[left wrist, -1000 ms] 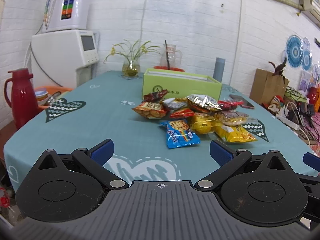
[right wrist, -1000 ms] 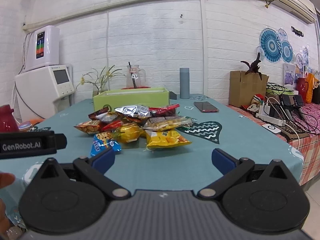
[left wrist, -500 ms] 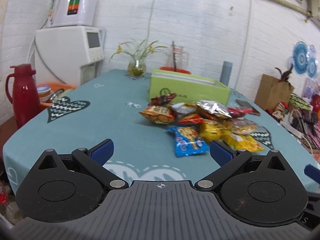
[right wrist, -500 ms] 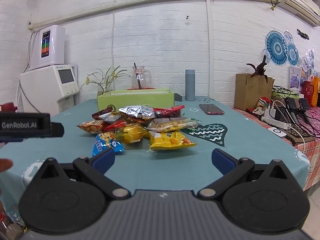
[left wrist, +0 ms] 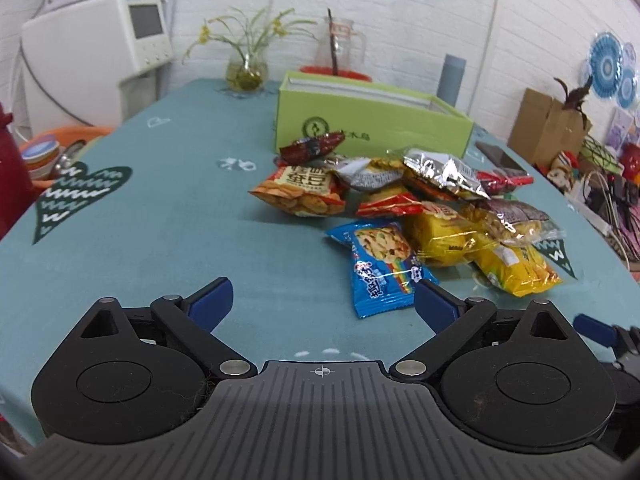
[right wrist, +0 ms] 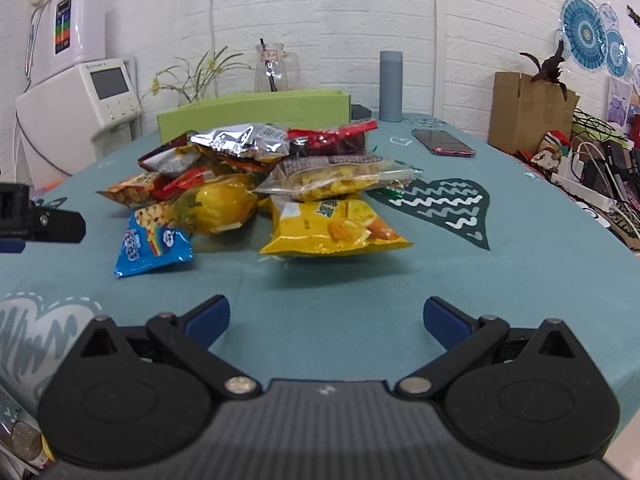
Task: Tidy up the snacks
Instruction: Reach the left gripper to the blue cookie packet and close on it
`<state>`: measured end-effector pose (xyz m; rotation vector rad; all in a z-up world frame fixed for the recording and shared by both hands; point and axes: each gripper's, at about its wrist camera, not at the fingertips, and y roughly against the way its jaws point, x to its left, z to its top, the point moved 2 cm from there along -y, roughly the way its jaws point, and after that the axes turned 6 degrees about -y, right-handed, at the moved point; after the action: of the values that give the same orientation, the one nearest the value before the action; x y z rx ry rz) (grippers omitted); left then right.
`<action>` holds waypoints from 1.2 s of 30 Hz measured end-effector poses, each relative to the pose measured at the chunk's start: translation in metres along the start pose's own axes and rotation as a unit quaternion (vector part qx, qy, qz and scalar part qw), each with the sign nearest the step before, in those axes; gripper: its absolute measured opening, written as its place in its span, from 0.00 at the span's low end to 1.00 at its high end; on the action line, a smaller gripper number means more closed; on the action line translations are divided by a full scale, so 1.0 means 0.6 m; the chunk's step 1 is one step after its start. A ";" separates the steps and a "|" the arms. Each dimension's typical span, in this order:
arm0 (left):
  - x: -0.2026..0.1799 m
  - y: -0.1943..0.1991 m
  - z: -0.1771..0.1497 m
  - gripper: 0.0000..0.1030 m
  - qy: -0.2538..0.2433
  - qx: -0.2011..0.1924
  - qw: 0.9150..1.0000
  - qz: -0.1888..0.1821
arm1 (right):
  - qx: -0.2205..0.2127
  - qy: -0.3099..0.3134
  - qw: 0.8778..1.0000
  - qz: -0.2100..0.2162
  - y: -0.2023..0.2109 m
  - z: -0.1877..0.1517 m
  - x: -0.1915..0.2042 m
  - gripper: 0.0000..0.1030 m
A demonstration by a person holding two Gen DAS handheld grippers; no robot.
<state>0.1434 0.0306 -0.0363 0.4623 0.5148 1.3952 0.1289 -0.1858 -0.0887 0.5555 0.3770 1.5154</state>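
Observation:
A heap of snack packets lies on the teal tablecloth in front of an open green box (left wrist: pixel 372 120) (right wrist: pixel 256 114). Nearest me is a blue packet (left wrist: pixel 380 268) (right wrist: pixel 152 244), with yellow packets (left wrist: pixel 516 264) (right wrist: pixel 332 228), an orange packet (left wrist: pixel 300 194) and a silver one (right wrist: pixel 244 140) behind. My left gripper (left wrist: pixel 322 300) hovers just short of the blue packet; its jaws are closing slightly with nothing between them. My right gripper (right wrist: pixel 326 316) is open and empty, a little before the large yellow packet.
A red thermos (left wrist: pixel 12 176) and an orange bowl stand at the left edge. A vase (left wrist: pixel 246 74), glass jug (right wrist: pixel 274 70) and grey flask (right wrist: pixel 390 86) line the far side. A phone (right wrist: pixel 442 142) lies at the right. A cardboard box (right wrist: pixel 528 110) and cables sit beyond the table's right edge.
Both grippers have moved forward toward the snack heap and tilted downward, so the packets look larger and nearer. The left gripper's fingers have come slightly inward.

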 end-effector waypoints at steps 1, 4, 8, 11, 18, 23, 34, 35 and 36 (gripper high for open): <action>0.007 -0.007 0.007 0.83 0.003 0.007 1.000 -0.004 | 0.011 0.002 1.000 0.004 -0.011 0.007 -0.001 1.00; 0.033 -0.020 0.030 0.83 0.009 0.014 1.000 -0.016 | 0.031 0.016 0.999 0.018 -0.028 0.015 -0.007 1.00; 0.070 -0.039 0.064 0.83 0.024 0.015 0.999 -0.023 | 0.041 0.013 0.997 0.065 -0.005 0.029 -0.008 1.00; 0.080 -0.069 0.081 0.81 0.049 0.035 0.997 -0.057 | 0.040 0.036 0.986 0.161 0.009 0.053 0.052 1.00; 0.050 -0.115 0.085 0.73 0.028 0.082 0.989 -0.117 | 0.081 0.094 0.972 0.198 -0.078 0.055 0.168 0.99; 0.027 -0.152 0.089 0.52 0.006 0.107 0.985 -0.137 | 0.092 0.112 0.969 0.199 -0.101 0.057 0.193 0.99; 0.087 -0.107 0.057 0.33 0.028 0.125 0.978 -0.164 | 0.099 0.151 0.948 0.260 -0.088 0.043 0.246 0.99; 0.086 -0.106 0.062 0.41 0.024 0.115 0.980 -0.158 | 0.102 0.142 0.952 0.253 -0.093 0.048 0.243 0.99; 0.084 -0.106 0.068 0.60 0.022 0.107 0.982 -0.152 | 0.103 0.133 0.953 0.252 -0.097 0.052 0.239 0.99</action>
<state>0.2238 0.0727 -0.0443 0.5041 0.7438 1.0619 0.1994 -0.0450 -0.0803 0.6439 0.6430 2.0691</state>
